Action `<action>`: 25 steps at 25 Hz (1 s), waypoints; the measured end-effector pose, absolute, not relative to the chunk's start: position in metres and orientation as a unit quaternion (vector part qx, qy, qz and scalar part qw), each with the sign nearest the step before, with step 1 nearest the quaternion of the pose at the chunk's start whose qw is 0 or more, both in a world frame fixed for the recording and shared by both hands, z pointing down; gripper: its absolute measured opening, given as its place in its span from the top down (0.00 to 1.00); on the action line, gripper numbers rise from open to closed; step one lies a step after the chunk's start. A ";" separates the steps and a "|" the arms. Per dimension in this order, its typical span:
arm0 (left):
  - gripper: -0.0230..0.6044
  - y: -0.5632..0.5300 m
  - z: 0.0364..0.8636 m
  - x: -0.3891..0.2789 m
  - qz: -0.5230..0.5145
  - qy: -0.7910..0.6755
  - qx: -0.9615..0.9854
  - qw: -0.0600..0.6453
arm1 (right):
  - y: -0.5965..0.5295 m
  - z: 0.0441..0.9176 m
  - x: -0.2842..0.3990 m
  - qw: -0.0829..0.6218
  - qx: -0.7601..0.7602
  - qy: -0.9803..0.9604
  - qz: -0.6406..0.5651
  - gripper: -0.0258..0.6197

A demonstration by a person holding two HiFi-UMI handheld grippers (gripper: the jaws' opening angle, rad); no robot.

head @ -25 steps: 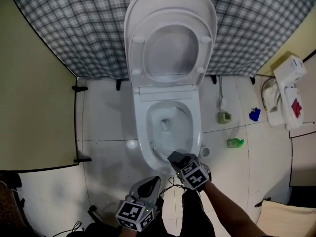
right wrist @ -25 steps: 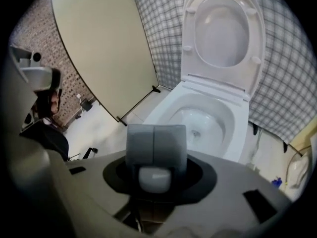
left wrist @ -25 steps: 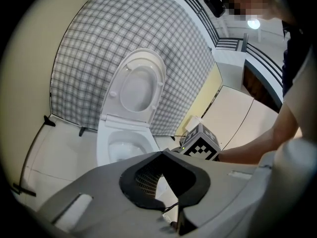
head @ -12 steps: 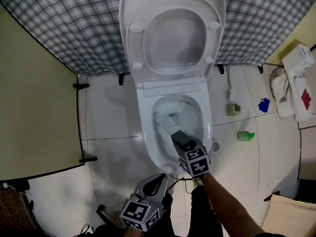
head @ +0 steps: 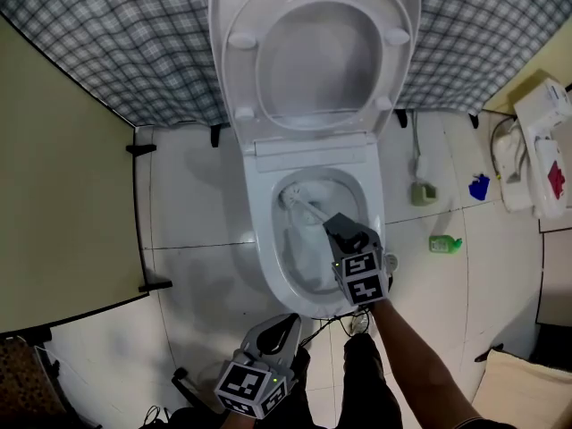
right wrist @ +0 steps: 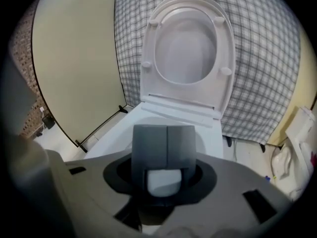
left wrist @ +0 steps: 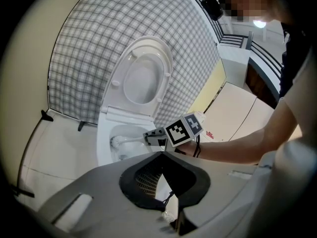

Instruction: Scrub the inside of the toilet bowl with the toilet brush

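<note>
Left gripper: I read jaws together, empty, over open floor | right gripper: clamped on toilet brush handle, above near-right rim | brush head inside toilet bowl, far-left wall | seat raised behind.

Top of toilet lid cut by head view's edge. Jaws of right gripper hide head of toilet brush in own view. Blue floor item too small to name.
</note>
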State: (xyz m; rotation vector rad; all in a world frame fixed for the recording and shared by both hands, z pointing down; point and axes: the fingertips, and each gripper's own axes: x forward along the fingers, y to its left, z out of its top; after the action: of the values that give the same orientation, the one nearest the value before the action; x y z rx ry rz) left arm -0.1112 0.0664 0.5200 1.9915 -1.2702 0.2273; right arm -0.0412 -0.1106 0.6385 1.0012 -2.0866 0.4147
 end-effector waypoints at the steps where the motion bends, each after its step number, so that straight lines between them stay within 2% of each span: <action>1: 0.98 0.066 0.521 -0.110 0.089 -0.494 0.779 0.376 | -0.114 0.638 -0.034 0.391 0.400 -0.814 0.155 0.69; 6: 0.98 0.063 0.521 -0.107 0.090 -0.487 0.782 0.377 | -0.118 0.637 0.008 0.440 0.420 -0.786 0.114 0.69; 13: 0.98 0.063 0.519 -0.107 0.085 -0.486 0.785 0.375 | -0.062 0.642 0.042 0.517 0.391 -0.757 0.080 0.69; 25: 0.98 0.077 0.513 -0.112 0.081 -0.491 0.781 0.377 | 0.018 0.652 0.031 0.543 0.325 -0.762 0.138 0.69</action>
State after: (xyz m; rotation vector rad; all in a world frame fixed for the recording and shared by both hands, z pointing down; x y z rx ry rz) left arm -0.1118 0.0771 0.5133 1.9975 -1.2544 0.2061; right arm 0.0312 0.0185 0.6516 0.7713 -1.8076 0.3278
